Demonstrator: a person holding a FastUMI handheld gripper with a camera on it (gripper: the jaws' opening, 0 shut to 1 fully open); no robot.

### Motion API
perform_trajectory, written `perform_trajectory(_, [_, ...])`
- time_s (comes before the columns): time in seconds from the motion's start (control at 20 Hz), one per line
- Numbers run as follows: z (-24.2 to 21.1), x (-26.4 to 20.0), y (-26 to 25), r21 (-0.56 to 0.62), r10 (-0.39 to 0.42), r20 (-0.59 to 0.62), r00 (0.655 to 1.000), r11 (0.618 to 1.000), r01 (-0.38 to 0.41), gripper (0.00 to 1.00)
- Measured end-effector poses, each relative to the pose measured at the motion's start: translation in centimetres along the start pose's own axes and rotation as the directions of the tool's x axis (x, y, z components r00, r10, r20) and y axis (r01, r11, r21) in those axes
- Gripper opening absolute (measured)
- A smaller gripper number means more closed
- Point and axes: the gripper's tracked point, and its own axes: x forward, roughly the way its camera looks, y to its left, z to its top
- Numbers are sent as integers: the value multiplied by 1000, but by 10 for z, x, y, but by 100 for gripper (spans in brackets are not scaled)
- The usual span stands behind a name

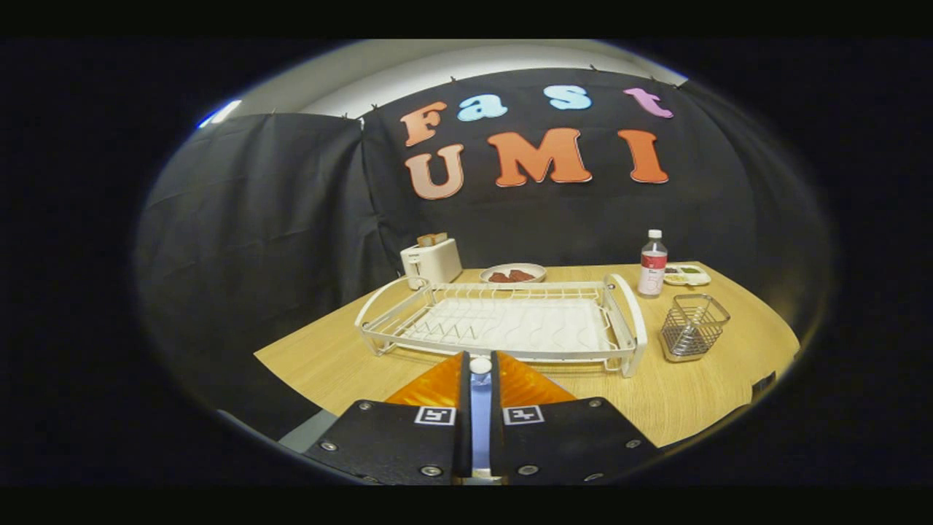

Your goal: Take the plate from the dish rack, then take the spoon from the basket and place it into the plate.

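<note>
The gripper [480,372] has its fingers nearly together, with a thin gap, and a small white round thing [480,365] sits at their tips; what it is I cannot tell. Just beyond lies the empty-looking white dish rack [503,321] on the wooden table [335,357]. Right of the rack stands a wire basket [693,326]; its contents are unclear. Behind the rack are a toaster [431,262], a plate [513,273] and a bottle [653,264].
</note>
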Motion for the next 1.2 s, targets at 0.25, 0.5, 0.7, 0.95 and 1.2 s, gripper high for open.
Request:
perform_trajectory(0.25, [1,8,-8,10,9,-19,1000,1000,-9,16])
perform_trajectory(0.5, [13,9,-25,25,-16,-11,1000,1000,16,31])
perform_trajectory(0.7, [31,4,-43,11,-43,18,999,999,43,56])
perform_trajectory(0.95, [50,-6,-74,19,-107,47,993,994,107,78])
perform_trajectory(1.2, [75,-24,-124,21,-217,105,970,976,216,97])
